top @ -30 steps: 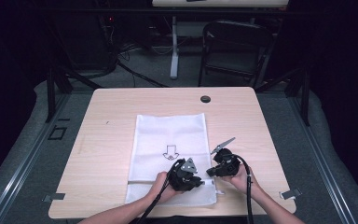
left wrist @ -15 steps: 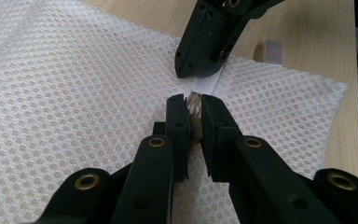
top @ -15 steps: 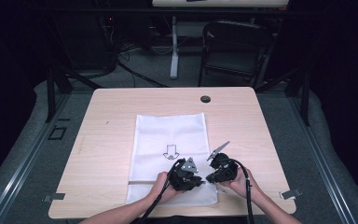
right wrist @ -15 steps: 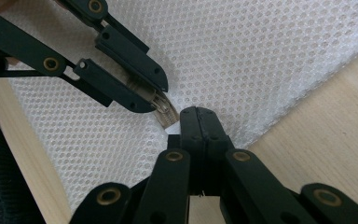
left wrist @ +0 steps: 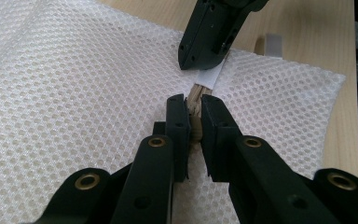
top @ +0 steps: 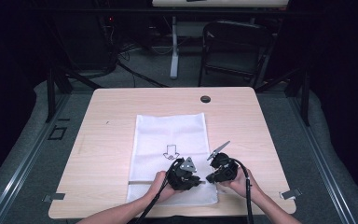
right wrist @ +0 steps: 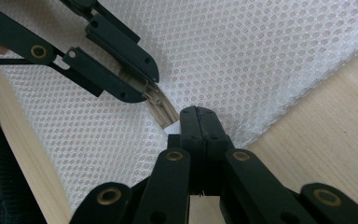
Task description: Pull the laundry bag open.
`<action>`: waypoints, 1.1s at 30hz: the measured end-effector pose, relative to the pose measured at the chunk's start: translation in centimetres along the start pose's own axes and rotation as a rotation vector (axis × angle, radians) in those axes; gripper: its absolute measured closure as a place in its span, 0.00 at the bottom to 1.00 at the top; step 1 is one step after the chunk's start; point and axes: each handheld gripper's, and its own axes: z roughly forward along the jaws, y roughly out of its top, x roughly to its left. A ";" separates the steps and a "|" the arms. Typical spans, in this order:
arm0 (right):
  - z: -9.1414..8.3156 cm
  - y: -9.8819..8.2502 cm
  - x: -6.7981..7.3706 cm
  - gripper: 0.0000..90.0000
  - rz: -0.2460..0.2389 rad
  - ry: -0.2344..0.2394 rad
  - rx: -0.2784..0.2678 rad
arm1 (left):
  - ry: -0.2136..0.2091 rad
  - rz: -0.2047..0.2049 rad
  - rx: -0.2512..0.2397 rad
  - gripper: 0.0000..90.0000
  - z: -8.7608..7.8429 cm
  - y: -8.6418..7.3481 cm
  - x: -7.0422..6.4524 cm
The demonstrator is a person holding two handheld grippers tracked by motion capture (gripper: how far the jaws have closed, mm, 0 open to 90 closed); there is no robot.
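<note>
I have the white mesh bag lying flat on the table, near its front edge, with the black arrow print facing up. My left hand-held gripper is pinched on the beige zipper close to the bag's near right corner, its jaws pressed against what looks like the slider (hard to be sure, since the jaws cover most of it). My right hand-held gripper is clamped tight on the white tab at the zipper's end, just beside the left one.
</note>
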 end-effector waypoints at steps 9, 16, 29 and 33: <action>0.1 -0.1 0.1 1.00 0.015 0.010 -0.020 | 0.005 -0.003 0.006 0.91 -0.5 -0.2 0.1; 0.0 0.0 -0.1 1.00 -0.002 0.008 0.001 | 0.021 -0.007 0.014 0.91 -0.9 -0.5 0.3; 0.0 0.0 -0.1 1.00 0.005 0.013 -0.002 | 0.022 -0.015 0.018 0.91 -1.9 -1.2 0.7; 0.0 0.1 -0.1 1.00 0.005 0.010 -0.001 | 0.033 -0.015 0.023 0.91 -2.1 -1.3 0.7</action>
